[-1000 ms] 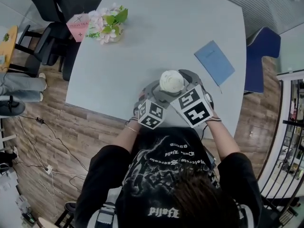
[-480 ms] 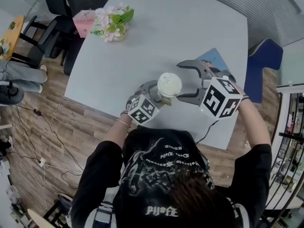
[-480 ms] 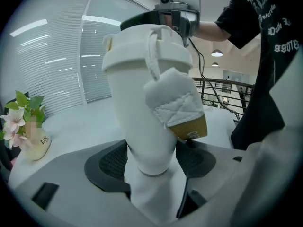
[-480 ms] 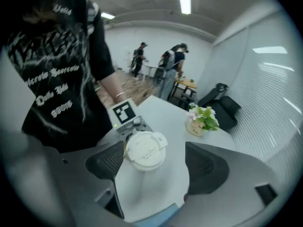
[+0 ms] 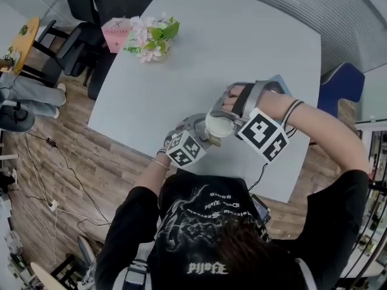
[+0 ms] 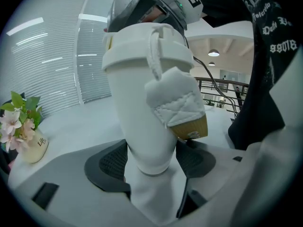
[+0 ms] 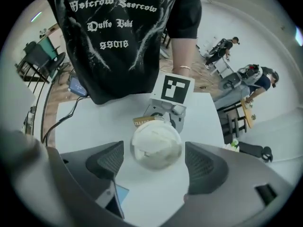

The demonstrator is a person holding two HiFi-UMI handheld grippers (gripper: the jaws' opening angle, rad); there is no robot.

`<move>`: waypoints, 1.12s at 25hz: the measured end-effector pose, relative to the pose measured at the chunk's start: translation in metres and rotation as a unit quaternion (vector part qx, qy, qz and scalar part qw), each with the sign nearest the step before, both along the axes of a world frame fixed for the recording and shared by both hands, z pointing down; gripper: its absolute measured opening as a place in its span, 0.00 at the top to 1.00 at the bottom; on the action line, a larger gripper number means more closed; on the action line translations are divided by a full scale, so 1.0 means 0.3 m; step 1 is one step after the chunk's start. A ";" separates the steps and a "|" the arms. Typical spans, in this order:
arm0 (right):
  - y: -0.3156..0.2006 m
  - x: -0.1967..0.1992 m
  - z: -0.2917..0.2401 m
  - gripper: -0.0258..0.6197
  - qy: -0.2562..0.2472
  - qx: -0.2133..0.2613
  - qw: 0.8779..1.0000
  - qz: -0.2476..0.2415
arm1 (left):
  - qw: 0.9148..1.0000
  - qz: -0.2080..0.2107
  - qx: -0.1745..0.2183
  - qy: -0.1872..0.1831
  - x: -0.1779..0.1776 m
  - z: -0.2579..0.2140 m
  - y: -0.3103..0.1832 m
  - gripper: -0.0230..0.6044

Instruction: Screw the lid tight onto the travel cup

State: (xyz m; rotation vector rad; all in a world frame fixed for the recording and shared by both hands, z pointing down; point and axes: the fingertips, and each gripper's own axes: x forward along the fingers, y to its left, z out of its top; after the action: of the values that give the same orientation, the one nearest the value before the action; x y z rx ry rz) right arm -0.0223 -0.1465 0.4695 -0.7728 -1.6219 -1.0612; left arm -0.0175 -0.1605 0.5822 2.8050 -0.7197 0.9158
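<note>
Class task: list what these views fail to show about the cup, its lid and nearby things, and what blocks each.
- The screw threads: left gripper view, covered by the lid itself, so its tightness on the travel cup cannot be judged.
- Print on the brown tag: left gripper view, too small and blurred.
- The blue booklet: head view, mostly covered by the right hand.
- The cup's body: right gripper view, hidden under the lid.
</note>
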 end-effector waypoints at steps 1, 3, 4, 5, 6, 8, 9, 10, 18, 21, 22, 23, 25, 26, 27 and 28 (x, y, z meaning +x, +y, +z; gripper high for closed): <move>0.003 -0.012 0.013 0.32 0.000 0.005 1.000 -0.021 | 1.000 0.002 -0.001 0.000 -0.001 0.002 0.001 0.42; 0.007 -0.022 0.040 0.32 0.006 0.017 0.998 -0.063 | 1.000 0.006 -0.003 0.002 0.005 0.005 0.002 0.42; 0.006 -0.023 0.050 0.31 0.012 0.019 0.996 -0.081 | 1.000 0.008 -0.004 0.002 0.007 0.004 0.002 0.42; 0.005 -0.023 0.055 0.30 0.018 0.017 0.996 -0.091 | 1.000 0.010 -0.005 0.001 0.007 0.002 0.000 0.42; 0.004 -0.024 0.054 0.29 0.022 0.011 0.995 -0.094 | 1.000 0.011 -0.006 0.000 0.006 -0.002 -0.001 0.42; 0.002 -0.024 0.047 0.29 0.027 0.000 0.996 -0.090 | 1.000 0.011 -0.006 0.002 0.008 -0.008 -0.002 0.42; 0.002 -0.025 0.045 0.29 0.027 -0.004 0.996 -0.084 | 1.000 0.011 -0.006 0.002 0.009 -0.009 -0.002 0.42; 0.002 -0.029 0.045 0.29 0.026 -0.008 0.997 -0.077 | 1.000 0.012 -0.006 0.002 0.007 -0.008 -0.003 0.42; -0.003 -0.062 0.040 0.29 -0.017 -0.078 0.993 0.087 | 1.000 0.011 -0.002 -0.007 -0.002 0.002 -0.002 0.42; -0.014 -0.062 0.044 0.29 -0.035 -0.097 0.983 0.150 | 1.000 0.006 -0.002 -0.004 -0.001 0.004 -0.005 0.42; -0.016 -0.061 0.045 0.29 -0.041 -0.102 0.980 0.169 | 1.000 0.004 -0.002 -0.003 -0.001 0.005 -0.005 0.42; -0.018 -0.063 0.045 0.29 -0.047 -0.107 0.976 0.186 | 1.000 0.003 -0.002 -0.002 -0.001 0.005 -0.004 0.42; -0.022 -0.066 0.044 0.29 -0.058 -0.115 0.967 0.218 | 1.000 0.001 -0.002 0.001 0.000 0.007 -0.003 0.42; -0.025 -0.069 0.043 0.29 -0.063 -0.119 0.963 0.233 | 1.000 0.001 -0.002 0.002 0.000 0.008 -0.004 0.42; -0.028 -0.071 0.042 0.29 -0.068 -0.122 0.959 0.248 | 1.000 -0.001 -0.002 0.003 0.000 0.008 -0.005 0.42; -0.030 -0.074 0.040 0.29 -0.074 -0.126 0.954 0.263 | 1.000 -0.002 -0.001 0.004 -0.001 0.008 -0.005 0.42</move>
State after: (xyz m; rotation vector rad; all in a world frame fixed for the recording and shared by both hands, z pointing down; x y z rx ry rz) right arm -0.0444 -0.1556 0.4816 -0.3843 -1.9706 -0.5448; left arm -0.0177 -0.1620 0.5845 2.8025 -0.7234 0.9049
